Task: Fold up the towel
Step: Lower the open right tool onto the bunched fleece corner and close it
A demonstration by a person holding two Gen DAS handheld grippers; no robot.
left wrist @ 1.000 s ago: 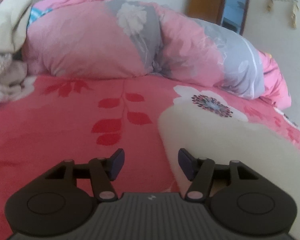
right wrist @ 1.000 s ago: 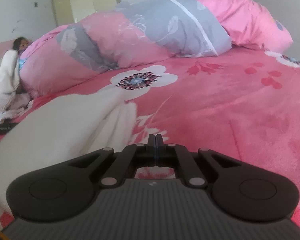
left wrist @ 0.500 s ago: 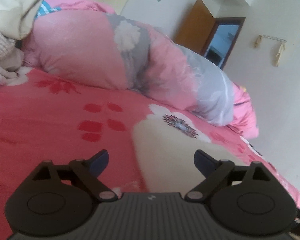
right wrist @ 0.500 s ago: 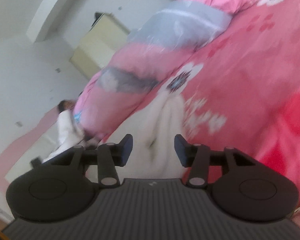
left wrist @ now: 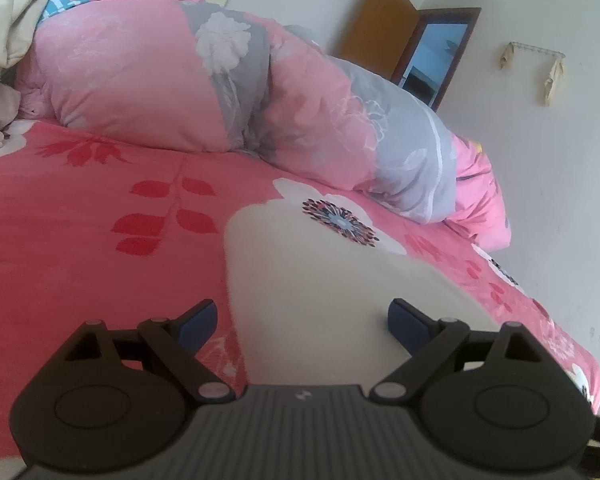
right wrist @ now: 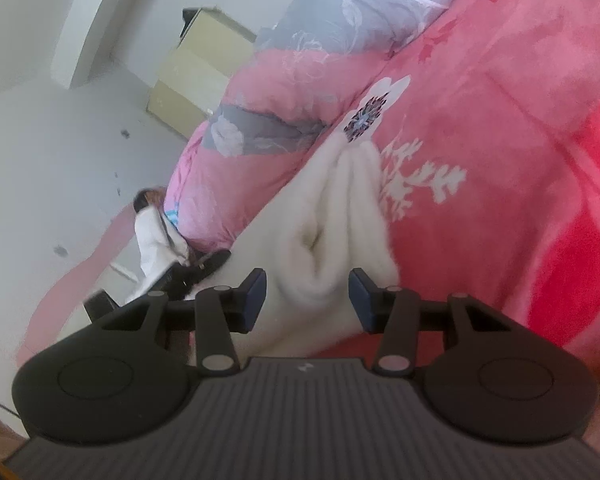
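Towel, a cream fleecy cloth, lies already doubled w/ bunched layers on pink floral bedspread; left gripper & right gripper both spread wide, empty, so folding looks nearly done.

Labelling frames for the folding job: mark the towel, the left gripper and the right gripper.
towel (left wrist: pixel 340 280), left wrist view, flat cream top.
left gripper (left wrist: pixel 302 320), left wrist view, midway between its open fingertips.
right gripper (right wrist: pixel 307 295), right wrist view, midway between its open fingertips.
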